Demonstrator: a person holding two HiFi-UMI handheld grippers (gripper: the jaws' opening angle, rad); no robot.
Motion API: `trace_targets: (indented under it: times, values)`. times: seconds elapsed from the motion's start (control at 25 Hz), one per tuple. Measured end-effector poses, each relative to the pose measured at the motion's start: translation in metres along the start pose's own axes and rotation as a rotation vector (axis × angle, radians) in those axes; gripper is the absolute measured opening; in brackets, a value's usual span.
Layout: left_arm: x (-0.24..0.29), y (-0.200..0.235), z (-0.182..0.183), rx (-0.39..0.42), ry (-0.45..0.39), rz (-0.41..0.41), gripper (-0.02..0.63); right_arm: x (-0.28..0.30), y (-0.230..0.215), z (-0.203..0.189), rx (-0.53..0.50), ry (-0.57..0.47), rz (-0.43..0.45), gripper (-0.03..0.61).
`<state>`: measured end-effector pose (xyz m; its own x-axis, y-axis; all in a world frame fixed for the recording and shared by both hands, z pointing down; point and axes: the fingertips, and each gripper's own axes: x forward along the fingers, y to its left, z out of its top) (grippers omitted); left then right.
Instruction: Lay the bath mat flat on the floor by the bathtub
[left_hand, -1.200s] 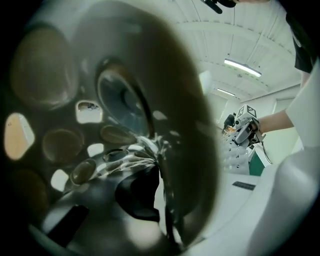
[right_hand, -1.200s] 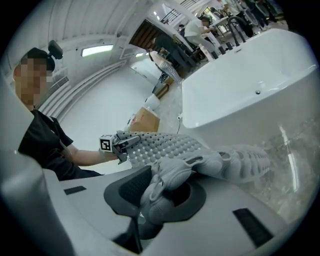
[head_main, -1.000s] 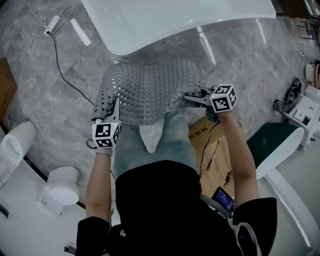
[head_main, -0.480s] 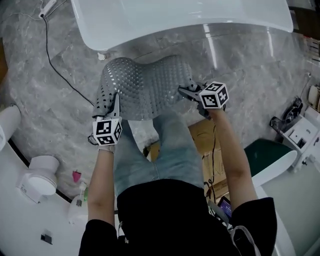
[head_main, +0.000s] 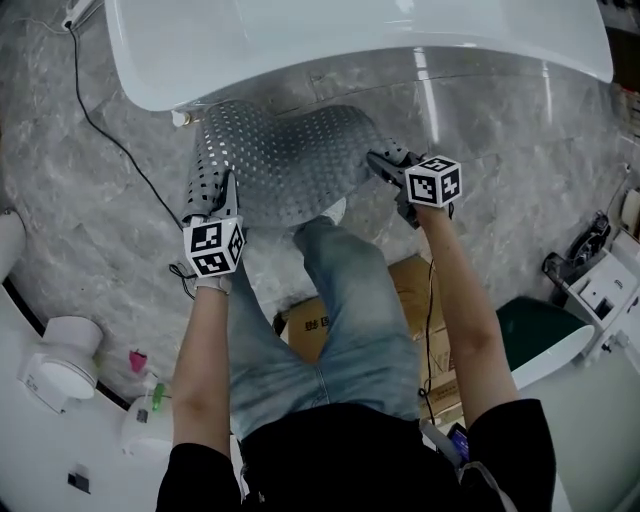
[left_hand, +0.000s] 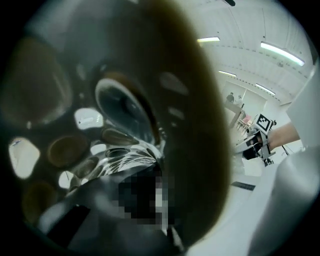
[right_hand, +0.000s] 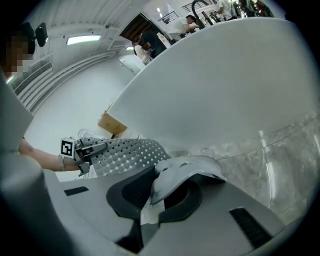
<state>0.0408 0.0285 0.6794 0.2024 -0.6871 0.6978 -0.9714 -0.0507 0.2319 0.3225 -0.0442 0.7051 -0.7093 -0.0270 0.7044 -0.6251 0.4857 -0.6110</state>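
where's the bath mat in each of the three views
Head view: bath mat at upper centre, just below the bathtub.
Left gripper view: bath mat fills the left and centre, blurred, right against the lens.
Right gripper view: bath mat at lower left of centre, one corner curling up at lower centre.
Shared landmark: the white bathtub, across the top of the head view and at upper right of the right gripper view.

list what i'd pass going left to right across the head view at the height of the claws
black cable → left claw → bath mat → right claw
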Motion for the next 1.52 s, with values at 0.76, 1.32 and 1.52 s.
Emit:
trace_targets:
  times: [0.76,1.32,1.52]
  values:
    - [0.147,0.079,-0.084,-0.166,0.018,0.113,0.072,0.086,-0.159,0.08,0.04,-0.25,-0.176,0.052]
    - [0.167,0.105,-0.152,-0.235,0.126,0.138,0.104,0.104,-0.19,0.043,0.12,-0.245,-0.177,0.061]
    - [0.17,0.088,-0.171,-0.131,0.183,0.088,0.146,0.105,-0.189,0.005,0.129,-0.174,-0.205,0.061]
